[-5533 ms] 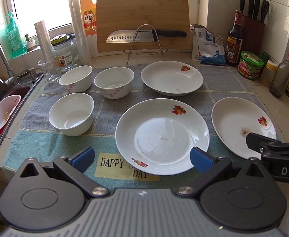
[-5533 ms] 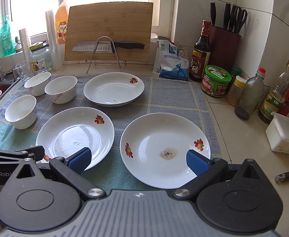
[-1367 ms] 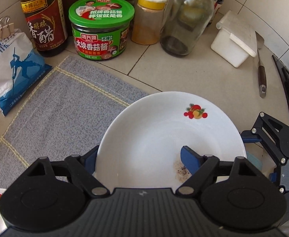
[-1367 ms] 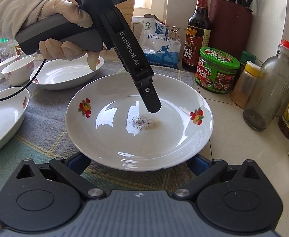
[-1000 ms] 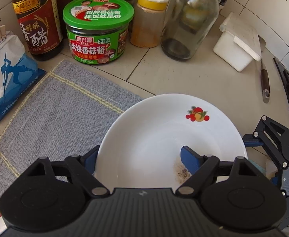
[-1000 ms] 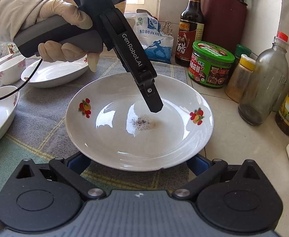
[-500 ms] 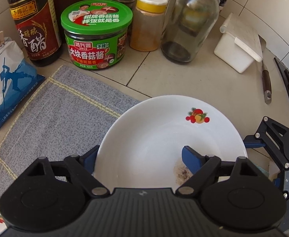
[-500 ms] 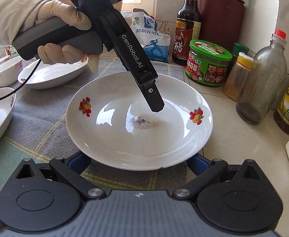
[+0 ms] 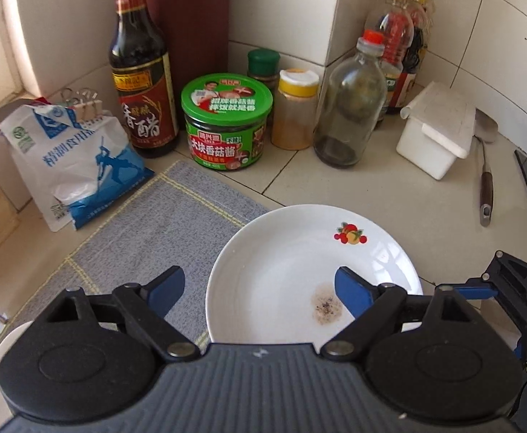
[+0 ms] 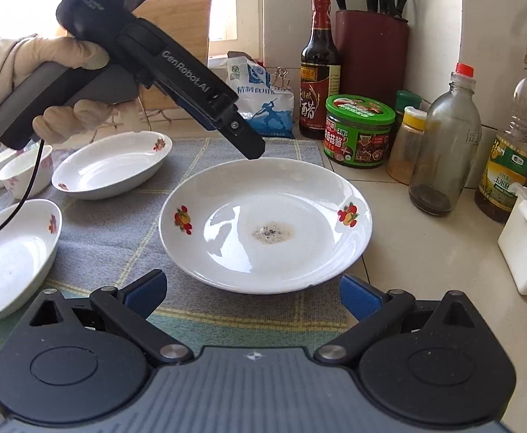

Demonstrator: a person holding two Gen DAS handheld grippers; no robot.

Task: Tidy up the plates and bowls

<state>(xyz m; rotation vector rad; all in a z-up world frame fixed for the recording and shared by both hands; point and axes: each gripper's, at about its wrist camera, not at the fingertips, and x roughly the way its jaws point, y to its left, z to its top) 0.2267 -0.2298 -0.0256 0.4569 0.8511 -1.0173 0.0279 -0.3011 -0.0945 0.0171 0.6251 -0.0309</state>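
Both grippers are wide open and holding nothing! Left gripper (image 9: 256,288) hangs above the plate (image 9: 292,270), its blue fingertips (image 9: 350,288) spread, the right-hand one over the plate's bowl and the left-hand one over the grey mat (image 9: 148,223) just left of the rim. From the right wrist view, that gripper's dark tip sits above the plate's far rim, clear of the surface, gripped by a gloved hand (image 10: 43,83). Right gripper (image 10: 252,294) sits low at the near side, fingers splayed on either side of the plate's (image 10: 267,223) near edge, not touching it. That plate rests flat on the mat's right end, partly over the counter tiles, a brown speckled smear in its middle. Two more plates (image 10: 112,166) lie to the left, bowls (image 10: 21,173) beyond them. Far right, a green-lidded jar (image 10: 359,130) and vinegar bottle (image 10: 319,68) stand by.
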